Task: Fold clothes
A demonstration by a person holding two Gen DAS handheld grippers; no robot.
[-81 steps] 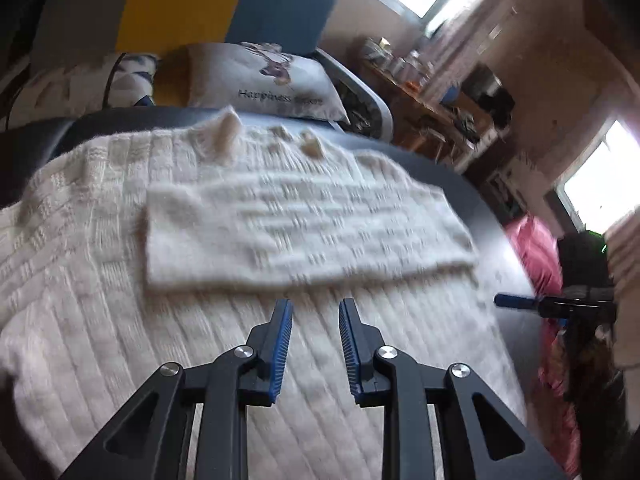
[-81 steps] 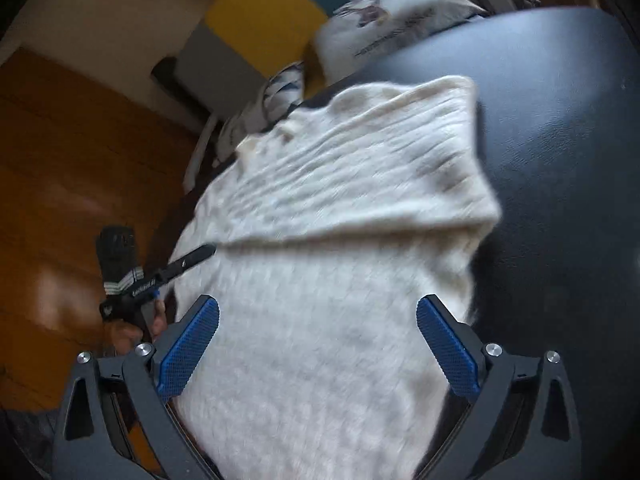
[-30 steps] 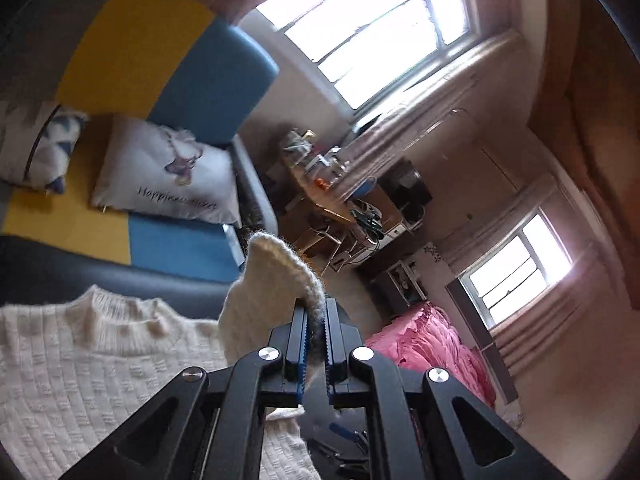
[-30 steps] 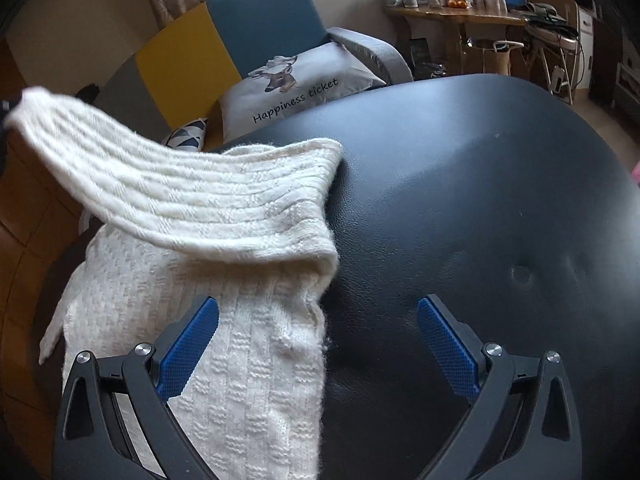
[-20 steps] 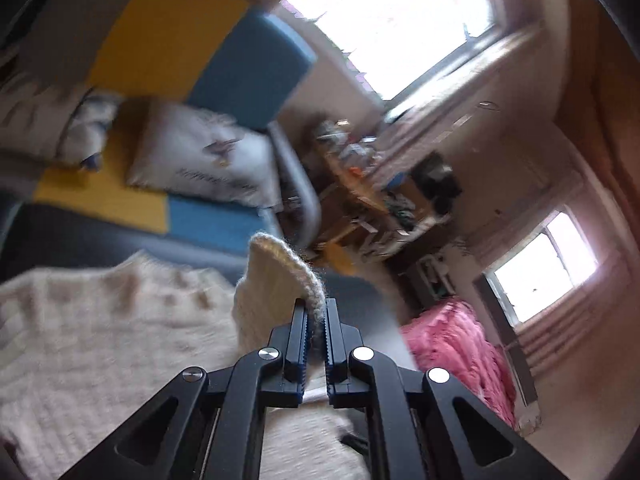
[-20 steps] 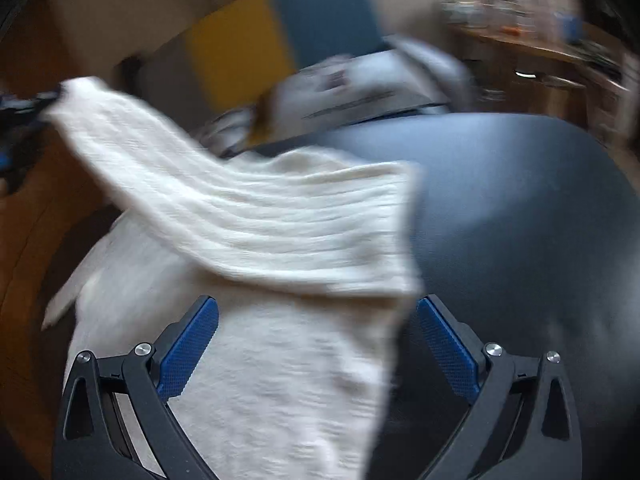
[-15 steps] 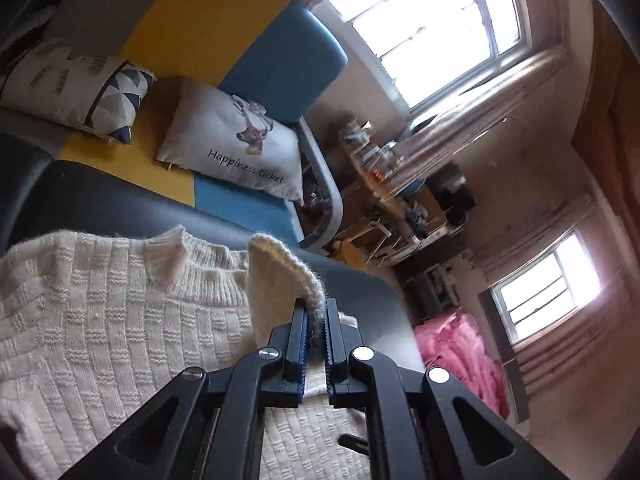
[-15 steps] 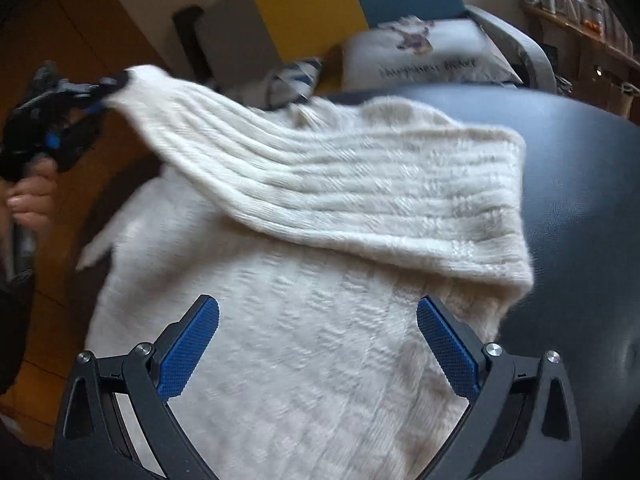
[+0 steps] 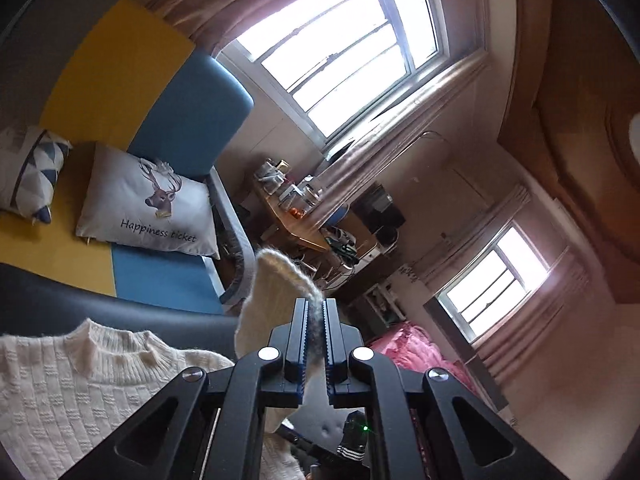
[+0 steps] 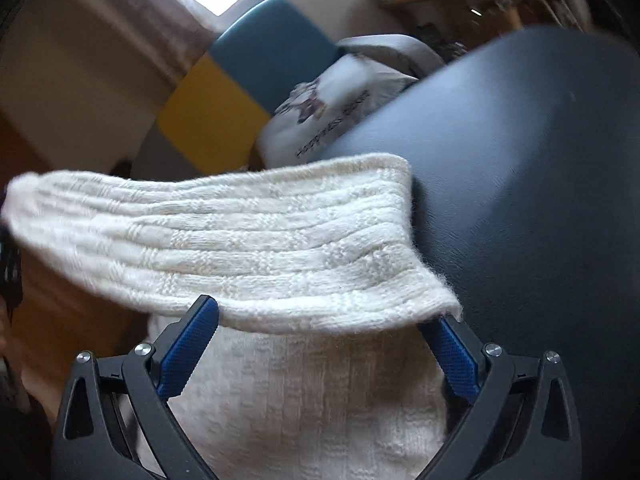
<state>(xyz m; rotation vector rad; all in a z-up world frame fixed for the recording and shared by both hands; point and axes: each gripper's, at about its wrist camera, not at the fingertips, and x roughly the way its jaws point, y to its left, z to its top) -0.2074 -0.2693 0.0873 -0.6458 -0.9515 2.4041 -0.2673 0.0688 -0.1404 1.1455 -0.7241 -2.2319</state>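
Left hand-held gripper [image 9: 315,312]: clamped tight on the cuff of the sleeve [image 9: 276,292], lifted above the sweater.
Sweater [image 10: 304,400]: cream knit, body spread on the black padded surface [image 10: 540,200], raised sleeve stretching across it.
Right hand-held gripper [image 10: 320,320]: wide apart, empty, near the sleeve's lower edge.
Cushion [image 9: 148,204]: deer print, far left.
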